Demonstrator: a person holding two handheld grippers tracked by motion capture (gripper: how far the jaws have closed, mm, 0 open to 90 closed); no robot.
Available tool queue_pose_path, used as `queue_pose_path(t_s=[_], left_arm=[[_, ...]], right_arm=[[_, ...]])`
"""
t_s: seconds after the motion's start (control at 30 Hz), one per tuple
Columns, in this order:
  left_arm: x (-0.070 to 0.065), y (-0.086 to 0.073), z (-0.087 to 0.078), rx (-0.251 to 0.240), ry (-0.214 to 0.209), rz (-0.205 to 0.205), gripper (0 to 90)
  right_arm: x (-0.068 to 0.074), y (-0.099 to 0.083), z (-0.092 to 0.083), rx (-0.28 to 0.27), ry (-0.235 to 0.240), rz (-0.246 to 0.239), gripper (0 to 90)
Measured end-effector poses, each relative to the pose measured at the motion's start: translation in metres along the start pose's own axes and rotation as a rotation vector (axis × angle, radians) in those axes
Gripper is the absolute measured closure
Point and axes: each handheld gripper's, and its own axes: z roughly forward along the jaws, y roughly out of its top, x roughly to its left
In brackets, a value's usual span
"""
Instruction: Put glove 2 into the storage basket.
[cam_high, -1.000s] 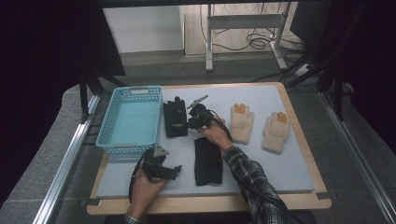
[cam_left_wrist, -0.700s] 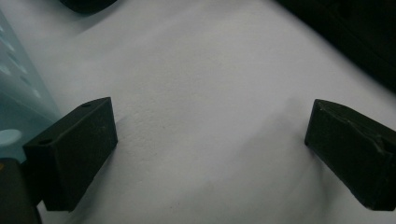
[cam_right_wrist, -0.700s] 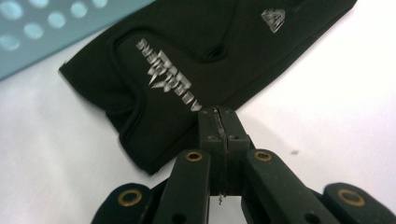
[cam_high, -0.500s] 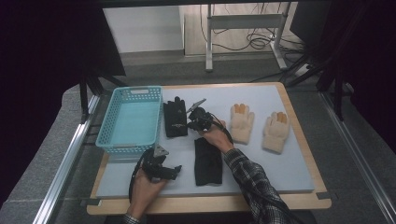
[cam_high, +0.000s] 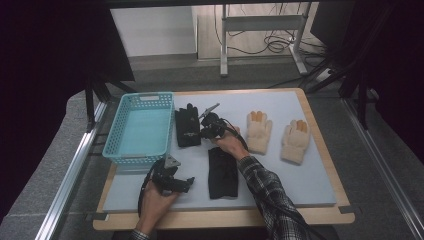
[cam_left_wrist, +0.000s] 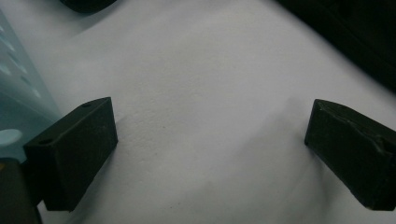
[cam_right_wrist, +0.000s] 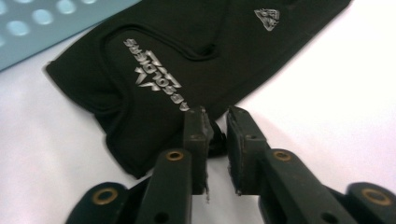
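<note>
Beside basket (cam_high: 140, 129), black glove (cam_high: 187, 126), right claw (cam_right_wrist: 216, 133) pinching

Two black claws, left claw (cam_high: 186, 184) topped by a grey three-cornered plate, black cable looping behind, right claw (cam_right_wrist: 216, 140) with brass-ringed screw holes along its arms, plaid sleeve (cam_high: 270, 192) on the right forearm

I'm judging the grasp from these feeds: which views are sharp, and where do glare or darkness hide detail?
Right gripper view: crisp; the silver lettering on the black fabric glove reads clearly, the white mat is bright but not blown out. Left gripper view: soft, the open left tongs slightly blurred, top-right corner dark. High view: table evenly lit, surroundings nearly black, right tongs small.
</note>
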Motion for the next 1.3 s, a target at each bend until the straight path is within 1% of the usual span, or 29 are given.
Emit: queue_pose_path(t_s=[0.07,0.13,0.17,0.23,0.27,0.3,0.33,0.37,0.4,0.43,0.47,0.5,0.53,0.6,0.63,0.67,0.73,0.77,0.8,0.83,0.87,0.9,0.93,0.97,1.0,1.1,1.2,1.23,1.3], left_arm=[[0.0,0.0,0.0,0.0,-0.001,0.0,2.9],[0.0,0.0,0.0,0.0,0.0,0.0,2.9],[0.0,0.0,0.0,0.0,0.0,0.0,2.9],[0.0,0.0,0.0,0.0,0.0,0.0,2.9],[0.0,0.0,0.0,0.0,0.001,0.001,2.9],[0.0,0.0,0.0,0.002,0.001,0.002,3.0],[0.001,0.0,-0.001,0.008,0.001,0.009,3.0],[0.001,0.0,0.0,0.008,0.001,0.009,3.0],[0.001,0.0,0.0,0.008,0.001,0.008,3.0],[0.001,0.0,-0.001,0.008,0.001,0.009,3.0],[0.0,0.0,0.0,0.005,0.0,0.005,3.0],[0.0,0.0,0.0,0.004,0.0,0.004,3.0],[0.0,0.0,0.0,0.004,0.0,0.004,3.0],[0.0,0.0,0.0,0.004,0.0,0.004,3.0],[0.0,0.0,0.0,0.004,-0.001,0.004,3.0],[0.0,0.0,0.0,0.004,-0.001,0.004,3.0],[0.0,0.0,0.0,0.004,0.0,0.004,3.0],[0.0,0.0,0.0,0.004,0.0,0.005,3.0],[0.0,0.0,0.0,0.004,0.0,0.004,3.0],[0.0,0.0,0.0,0.004,0.0,0.004,3.0],[0.0,0.0,0.0,0.004,0.0,0.004,3.0],[0.0,0.0,0.0,0.004,-0.001,0.004,3.0],[0.0,0.0,0.0,0.005,0.0,0.004,3.0],[0.0,0.0,0.0,0.005,0.0,0.004,3.0],[0.0,0.0,0.0,0.005,-0.001,0.004,3.0],[0.0,0.0,0.0,0.004,0.0,0.005,3.0],[0.0,0.0,0.0,0.0,0.0,-0.001,3.0],[0.0,0.0,0.0,0.0,0.0,-0.001,3.0],[0.0,0.0,0.0,0.0,0.0,0.0,3.0]], right_arm=[[0.003,0.001,-0.002,0.02,0.011,-0.008,77.9],[0.009,-0.002,-0.009,0.028,0.037,-0.022,77.9],[0.012,-0.003,-0.013,0.031,0.06,-0.025,77.9],[0.019,-0.008,-0.021,0.048,0.129,-0.038,77.8],[0.019,-0.008,-0.021,0.048,0.129,-0.038,77.8],[0.026,-0.01,-0.029,0.05,0.166,-0.049,76.7],[0.026,-0.01,-0.029,0.05,0.166,-0.049,76.7],[0.025,-0.009,-0.033,0.001,0.152,-0.033,66.1],[0.025,-0.009,-0.033,0.001,0.152,-0.033,66.1],[0.023,-0.007,-0.033,-0.017,0.126,-0.022,58.3],[0.021,-0.003,-0.027,-0.041,0.06,-0.029,49.7],[0.021,-0.003,-0.027,-0.041,0.06,-0.029,49.7],[0.019,0.002,-0.019,-0.064,0.04,-0.011,45.6],[0.019,0.008,-0.012,-0.084,0.046,0.017,42.8],[0.02,0.011,-0.007,-0.09,0.04,0.019,42.4],[0.021,0.014,-0.002,-0.087,0.019,0.021,42.4],[0.021,0.017,0.009,-0.054,-0.035,0.018,43.6],[0.021,0.017,0.009,-0.054,-0.035,0.018,43.6],[0.019,0.018,0.014,-0.038,-0.042,0.028,50.2],[0.018,0.018,0.018,-0.03,-0.035,0.051,55.4],[0.016,0.018,0.018,-0.042,-0.029,0.068,62.9],[0.015,0.017,0.018,-0.041,0.003,0.086,76.9],[0.014,0.017,0.018,-0.039,0.02,0.093,83.6],[0.014,0.017,0.018,-0.039,0.02,0.093,83.6],[0.013,0.017,0.018,-0.032,0.036,0.1,86.5],[0.016,0.019,0.016,-0.015,0.027,0.097,88.1],[0.016,0.02,0.006,-0.039,0.028,0.107,88.2],[0.016,0.02,0.006,-0.039,0.028,0.107,88.2],[0.016,0.021,-0.005,-0.057,0.036,0.116,88.2]])
